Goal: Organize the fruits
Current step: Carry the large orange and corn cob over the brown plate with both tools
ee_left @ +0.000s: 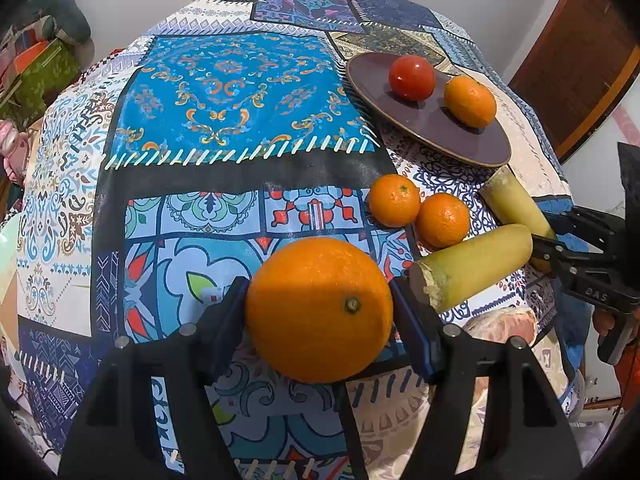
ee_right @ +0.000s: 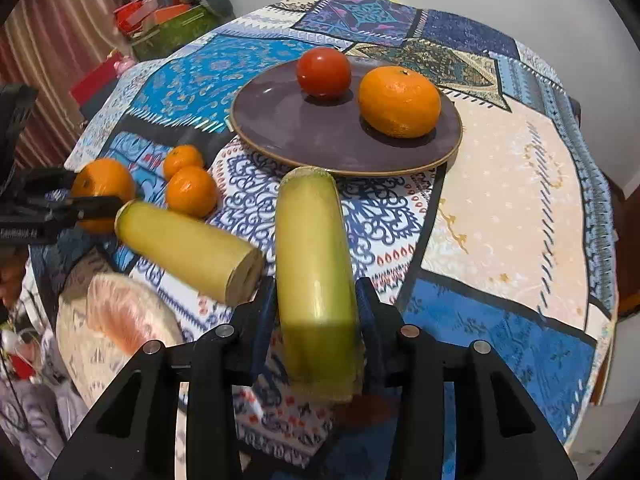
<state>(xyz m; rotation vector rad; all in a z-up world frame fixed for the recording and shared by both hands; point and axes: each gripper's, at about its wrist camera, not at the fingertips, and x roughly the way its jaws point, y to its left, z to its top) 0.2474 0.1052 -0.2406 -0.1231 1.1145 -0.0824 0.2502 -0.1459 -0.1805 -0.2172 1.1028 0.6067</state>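
Note:
My left gripper [ee_left: 318,288] is shut on a large orange [ee_left: 316,312], with a pad against each side, low over the patterned tablecloth. In the right wrist view, my right gripper [ee_right: 316,288] is shut on a yellow-green banana piece [ee_right: 312,248] that points at the plate. A dark purple plate [ee_right: 304,128] holds a red tomato [ee_right: 323,73] and a tangerine [ee_right: 399,102]. A second banana piece [ee_right: 188,252] and two small tangerines [ee_left: 394,200] [ee_left: 443,220] lie on the cloth between the grippers.
A round woven mat [ee_right: 120,320] sits at the table's near edge, beside the loose banana piece. Boxes and clutter [ee_right: 168,20] stand beyond the far left of the table. A brown wooden door [ee_left: 580,72] is on the right.

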